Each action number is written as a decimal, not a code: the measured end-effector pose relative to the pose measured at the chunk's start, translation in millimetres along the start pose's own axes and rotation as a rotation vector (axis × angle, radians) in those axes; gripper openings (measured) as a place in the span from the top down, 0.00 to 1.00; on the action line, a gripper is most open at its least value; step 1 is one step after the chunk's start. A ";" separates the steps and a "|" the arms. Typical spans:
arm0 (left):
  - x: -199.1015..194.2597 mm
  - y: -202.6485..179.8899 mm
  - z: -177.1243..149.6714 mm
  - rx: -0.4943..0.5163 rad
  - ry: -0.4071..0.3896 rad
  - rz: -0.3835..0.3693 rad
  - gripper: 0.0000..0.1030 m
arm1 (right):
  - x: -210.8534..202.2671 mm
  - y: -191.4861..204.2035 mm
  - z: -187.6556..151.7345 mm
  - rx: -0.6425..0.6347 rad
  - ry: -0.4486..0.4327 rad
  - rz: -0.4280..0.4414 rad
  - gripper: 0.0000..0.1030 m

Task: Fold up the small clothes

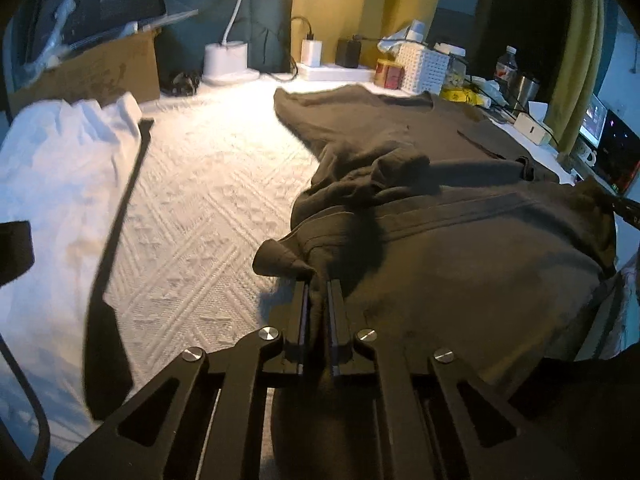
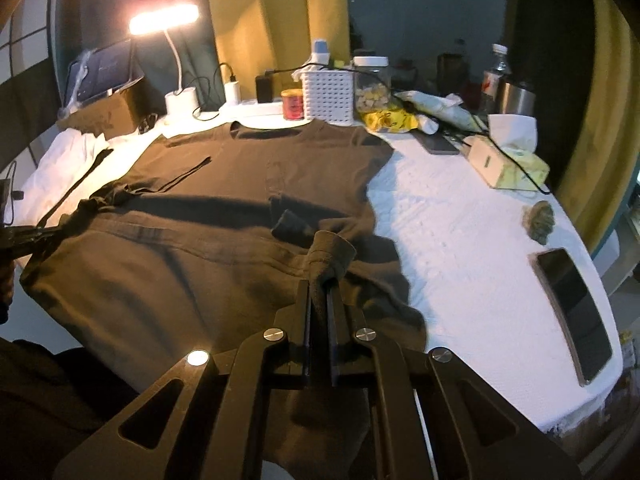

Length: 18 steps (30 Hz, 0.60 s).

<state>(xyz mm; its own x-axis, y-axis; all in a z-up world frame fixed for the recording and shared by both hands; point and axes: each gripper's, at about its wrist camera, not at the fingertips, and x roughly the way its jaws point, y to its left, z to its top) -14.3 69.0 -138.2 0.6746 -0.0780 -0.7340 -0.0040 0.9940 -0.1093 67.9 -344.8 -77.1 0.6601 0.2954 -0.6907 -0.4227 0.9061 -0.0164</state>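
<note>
A dark brown T-shirt (image 2: 248,184) lies spread on the white textured cover (image 2: 460,220), collar toward the far clutter. Its near hem is bunched and raised at both corners. My left gripper (image 1: 318,286) is shut on the shirt's (image 1: 460,248) near-left hem corner, cloth pinched between its pads with a fold sticking out to the left. My right gripper (image 2: 320,290) is shut on the near-right hem corner, a rolled lump of cloth standing up past its tips. In the right wrist view the left gripper (image 2: 36,236) shows at the far left edge, gripping the hem.
White cloth (image 1: 60,152) and a dark strap (image 1: 116,220) lie left of the shirt. A lamp (image 2: 180,80), cardboard box (image 2: 104,112), white basket (image 2: 328,96), jar, snacks and tissue box (image 2: 508,164) line the far side. A phone (image 2: 576,312) rests at the right edge.
</note>
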 end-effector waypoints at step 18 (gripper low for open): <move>-57.0 -17.4 14.2 0.068 -0.097 0.045 0.96 | -42.6 -17.8 13.9 0.026 -0.116 0.019 0.93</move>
<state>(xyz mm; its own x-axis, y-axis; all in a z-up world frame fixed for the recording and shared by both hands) -42.2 57.2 -84.9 0.7435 -0.0288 -0.6681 0.0118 0.9995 -0.0299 55.9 -369.3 -37.3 0.7202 0.3440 -0.6025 -0.4206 0.9071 0.0152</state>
